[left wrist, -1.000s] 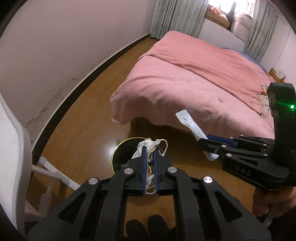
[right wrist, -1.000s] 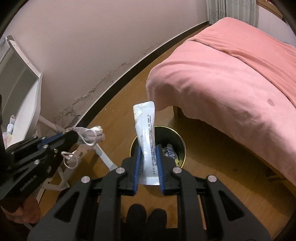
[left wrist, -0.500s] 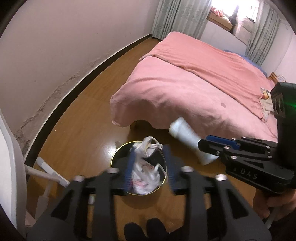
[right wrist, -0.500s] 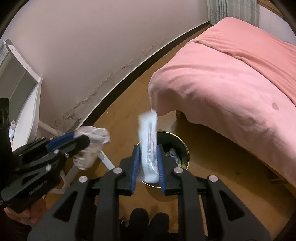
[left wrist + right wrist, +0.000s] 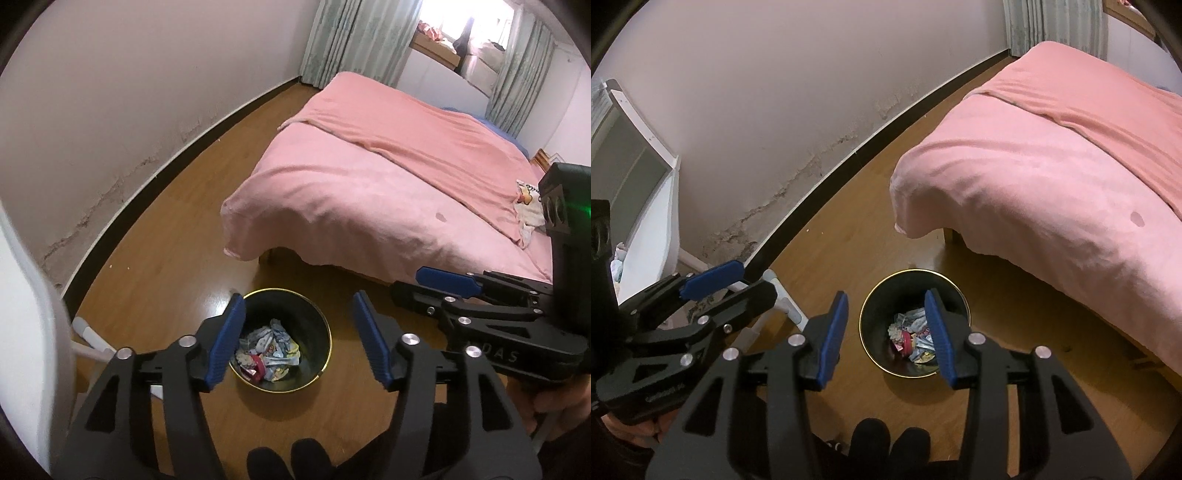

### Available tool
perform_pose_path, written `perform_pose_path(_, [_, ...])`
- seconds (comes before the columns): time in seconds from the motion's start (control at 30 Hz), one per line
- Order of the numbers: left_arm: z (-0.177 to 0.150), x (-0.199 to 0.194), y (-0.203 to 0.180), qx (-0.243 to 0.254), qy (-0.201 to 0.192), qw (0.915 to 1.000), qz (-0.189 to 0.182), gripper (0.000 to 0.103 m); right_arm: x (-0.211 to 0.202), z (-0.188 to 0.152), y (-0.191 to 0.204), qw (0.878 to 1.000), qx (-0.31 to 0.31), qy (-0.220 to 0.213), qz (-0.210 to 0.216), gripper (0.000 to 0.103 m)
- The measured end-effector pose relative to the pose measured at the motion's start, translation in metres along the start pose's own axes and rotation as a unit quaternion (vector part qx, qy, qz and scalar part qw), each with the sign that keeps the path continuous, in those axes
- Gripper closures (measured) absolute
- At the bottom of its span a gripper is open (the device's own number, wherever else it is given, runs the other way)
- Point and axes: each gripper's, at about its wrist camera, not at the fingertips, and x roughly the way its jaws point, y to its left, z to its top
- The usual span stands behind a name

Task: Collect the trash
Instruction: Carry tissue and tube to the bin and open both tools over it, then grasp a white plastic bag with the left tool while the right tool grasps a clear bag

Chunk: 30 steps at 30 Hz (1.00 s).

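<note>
Our left gripper [image 5: 297,339] hangs over the trash bin [image 5: 317,314] with its jaws spread wide; they have just been opening, and nothing is between the blue pads [image 5: 225,343]. Our right gripper [image 5: 886,334] is likewise released above the same bin, its jaws having just parted, with only the bin's mouth seen in the gap. In the left wrist view the right gripper reaches in from the right edge, a hand [image 5: 554,406] wrapped round its grip.

The bin stands upright on the wooden floor [image 5: 166,240], near the foot corner of the bed [image 5: 369,192], its round gold-rimmed mouth facing straight up at us. The trash [image 5: 267,349] lies at its bottom as a loose heap of crumpled wrappers, white, blue, red and yellow; we cannot tell any single piece's long axis or which way it points.

The bed wears a pink cover, with a second pink blanket [image 5: 424,140] folded across it. A pale wall [image 5: 110,92] with a dark skirting board and flaking plaster low down runs beside the floor. Green-grey curtains [image 5: 354,37] hang at the far end by a bright window. A white furniture frame [image 5: 646,177] stands at the left, close to the wall.
</note>
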Motion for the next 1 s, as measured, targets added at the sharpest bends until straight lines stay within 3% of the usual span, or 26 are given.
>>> perform_pose_path(0.07, [0.0,-0.016,0.002,-0.002,-0.014,0.9999,0.008,0.031,-0.009,0.001,0.006,1.0,-0.005,-0.009,0.0,0.049])
perform_pose_path(0.2, [-0.005,-0.061,0.014,-0.007,-0.05,0.9982,0.031,0.016,-0.031,0.004,0.031,0.999,-0.024,-0.031,0.01,0.047])
perform_pose_path(0.3, [-0.016,-0.104,0.036,-0.022,-0.077,0.9952,0.056,0.012,-0.043,0.007,0.068,0.997,-0.053,-0.044,0.027,0.038])
perform_pose_path(0.47, [-0.055,-0.18,0.104,-0.073,-0.107,0.9815,0.142,0.011,-0.047,0.006,0.156,0.988,-0.117,-0.051,0.081,0.037])
perform_pose_path(0.57, [-0.089,-0.226,0.156,-0.125,-0.115,0.9652,0.199,0.011,-0.04,0.0,0.222,0.978,-0.165,-0.045,0.118,0.037])
perform_pose_path(0.7, [-0.141,-0.285,0.223,-0.2,-0.121,0.9336,0.272,0.011,-0.029,-0.013,0.31,0.959,-0.229,-0.029,0.167,0.037])
perform_pose_path(0.77, [-0.172,-0.317,0.256,-0.242,-0.124,0.9127,0.305,0.011,-0.024,-0.024,0.358,0.945,-0.264,-0.021,0.19,0.037])
perform_pose_path(0.87, [-0.206,-0.355,0.292,-0.286,-0.13,0.8872,0.338,0.011,-0.017,-0.041,0.421,0.926,-0.309,-0.009,0.217,0.037])
perform_pose_path(1.0, [-0.246,-0.391,0.325,-0.323,-0.13,0.8624,0.368,0.011,-0.011,-0.059,0.493,0.902,-0.358,0.0,0.241,0.037])
